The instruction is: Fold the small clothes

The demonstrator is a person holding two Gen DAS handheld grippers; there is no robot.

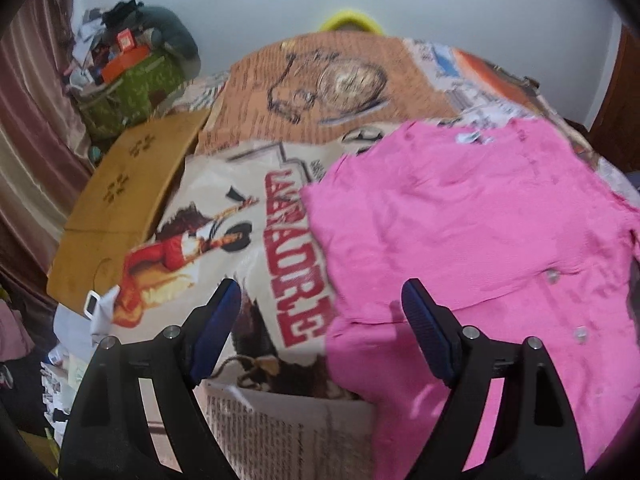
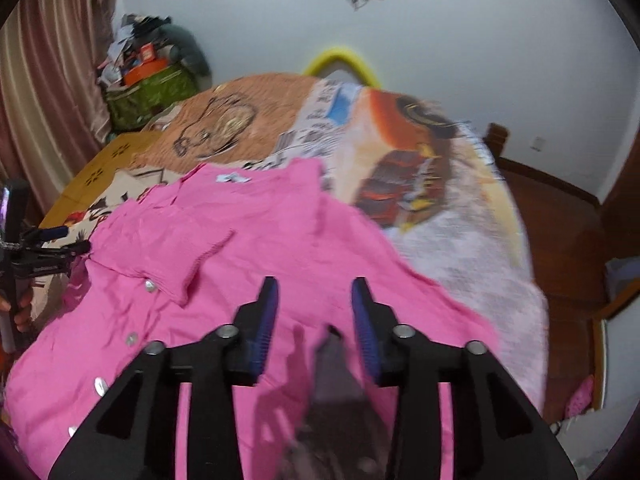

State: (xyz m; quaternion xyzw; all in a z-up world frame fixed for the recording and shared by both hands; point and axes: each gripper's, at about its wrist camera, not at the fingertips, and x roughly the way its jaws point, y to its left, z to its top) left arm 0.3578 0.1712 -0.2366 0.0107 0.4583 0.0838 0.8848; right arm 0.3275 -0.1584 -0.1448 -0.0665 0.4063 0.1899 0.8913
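A small pink buttoned shirt [image 1: 472, 232] lies spread on a printed bedspread [image 1: 280, 184], one sleeve folded over its front; it also shows in the right wrist view [image 2: 256, 240]. My left gripper [image 1: 322, 300] is open and empty, hovering over the shirt's left edge. My right gripper [image 2: 314, 296] is open and empty above the shirt's lower middle. A dark grey piece of cloth [image 2: 340, 400] lies on the shirt below the right gripper. The left gripper appears at the left edge of the right wrist view [image 2: 56, 244].
A cardboard sheet [image 1: 128, 200] lies on the bed's left side. A green bag piled with clutter [image 1: 128, 80] stands by the curtain. A yellow hoop [image 2: 340, 60] leans at the far wall. Wooden floor [image 2: 568, 232] lies to the right of the bed.
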